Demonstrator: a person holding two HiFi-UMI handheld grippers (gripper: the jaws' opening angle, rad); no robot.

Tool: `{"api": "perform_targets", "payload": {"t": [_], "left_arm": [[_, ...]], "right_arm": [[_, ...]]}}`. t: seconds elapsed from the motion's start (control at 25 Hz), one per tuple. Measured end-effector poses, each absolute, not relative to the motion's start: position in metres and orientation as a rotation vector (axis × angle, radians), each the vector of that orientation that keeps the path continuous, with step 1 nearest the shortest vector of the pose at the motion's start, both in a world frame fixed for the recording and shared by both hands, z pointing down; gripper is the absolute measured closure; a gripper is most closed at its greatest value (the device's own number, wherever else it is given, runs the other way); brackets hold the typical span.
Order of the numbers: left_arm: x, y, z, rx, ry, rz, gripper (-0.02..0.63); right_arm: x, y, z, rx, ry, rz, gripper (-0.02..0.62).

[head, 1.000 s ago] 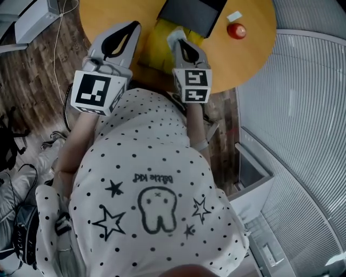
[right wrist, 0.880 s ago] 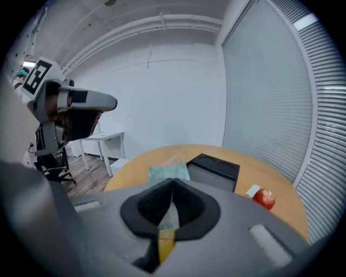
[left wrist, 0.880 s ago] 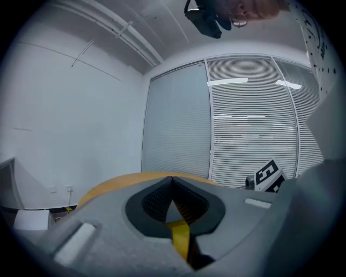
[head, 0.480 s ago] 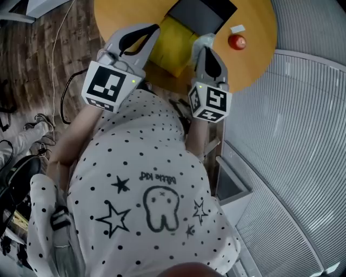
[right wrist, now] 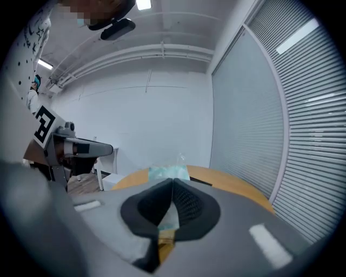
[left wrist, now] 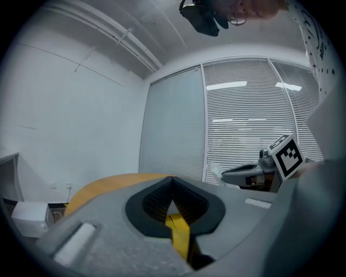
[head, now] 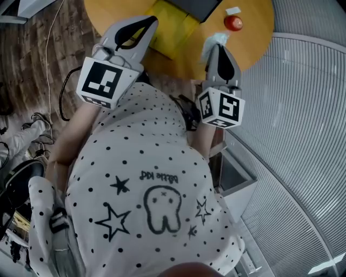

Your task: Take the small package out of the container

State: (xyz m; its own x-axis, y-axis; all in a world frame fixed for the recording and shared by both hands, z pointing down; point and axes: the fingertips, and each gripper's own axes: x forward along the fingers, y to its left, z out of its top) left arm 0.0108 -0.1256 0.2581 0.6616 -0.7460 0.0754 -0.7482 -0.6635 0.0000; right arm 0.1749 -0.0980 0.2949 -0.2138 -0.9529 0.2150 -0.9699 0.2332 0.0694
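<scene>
At six o'clock in the head view, a white dotted shirt (head: 146, 178) is being worn by the person. Beyond it, at twelve o'clock, a round surface (head: 251, 40) of smooth orange-brown wood is being looked down on. Dark plank floor (head: 38, 65) is lying at nine o'clock and finely slatted blinds (head: 303, 108) are hanging at three o'clock.

The left hand-held gripper (head: 150, 21), at eleven o'clock, is being kept shut with its tips together. Nothing is being seen clamped in it, and the boxy yellow container (head: 173, 27) is sitting just beside its tips.

The right hand-held gripper (head: 217, 48), at one o'clock, is being kept closed on the small package (head: 217, 38). This pale green, translucent, crinkled sachet is being held over the surface's near edge, outside the container and at its three o'clock.

Farther off, a red round object (head: 233, 22) and a small white piece (head: 233, 10) are being carried by the surface.
</scene>
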Motion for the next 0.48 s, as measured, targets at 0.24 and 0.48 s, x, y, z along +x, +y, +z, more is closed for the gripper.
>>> {"api": "perform_targets", "payload": {"t": [0.24,0.48], "left_arm": [[0.008,-0.125,0.257,2.831,-1.283,0.086,0.603],[0.006,-0.122,0.252,2.846,-1.287,0.065,0.603]], "right_arm": [[0.192,-0.085,0.281,1.901,-2.25,0.074,0.592],[0.199,-0.073,0.269,1.968,-2.254,0.07,0.592]]}}
